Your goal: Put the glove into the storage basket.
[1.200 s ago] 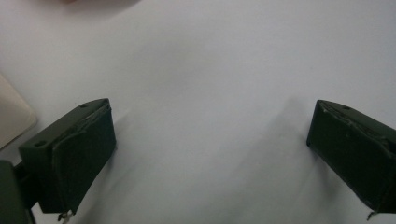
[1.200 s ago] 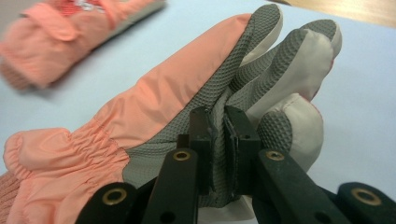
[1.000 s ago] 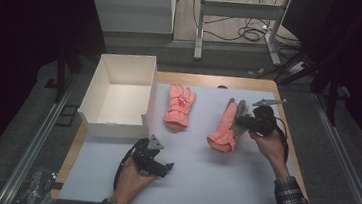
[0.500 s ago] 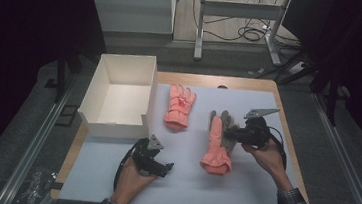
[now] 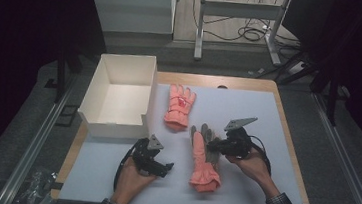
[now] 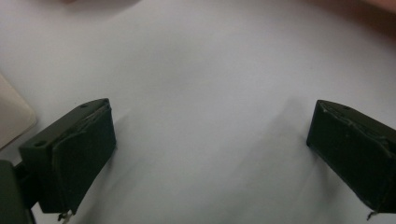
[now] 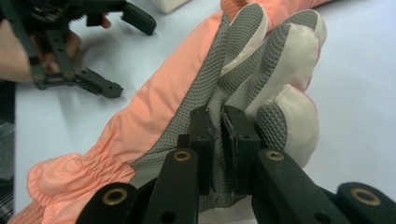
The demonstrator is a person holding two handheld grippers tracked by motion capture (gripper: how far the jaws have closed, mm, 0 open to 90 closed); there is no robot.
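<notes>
Two salmon-pink gloves lie on the white table top [image 5: 248, 113]. One glove [image 5: 179, 106] rests flat near the box, fingers pointing away. The other glove [image 5: 202, 162] [image 7: 154, 121] shows its grey textured palm, cuff toward the front edge. My right gripper [image 5: 214, 146] [image 7: 219, 119] is shut on a fold of that grey palm fabric near the glove's fingers. My left gripper [image 5: 165, 163] [image 6: 210, 116] rests low over bare table left of this glove, its jaws wide apart with nothing between them. It also appears in the right gripper view, left gripper [image 7: 93, 51].
An open white box [image 5: 119, 93] stands at the table's left rear; its corner [image 6: 11, 119] sits just left of my left jaw. Bare white surface lies to the right of the gloves. Table legs and cables are on the floor behind.
My right gripper has carried the glove leftward and toward the front of the table, swinging its cuff toward the front edge. The left gripper and the other glove have stayed put.
</notes>
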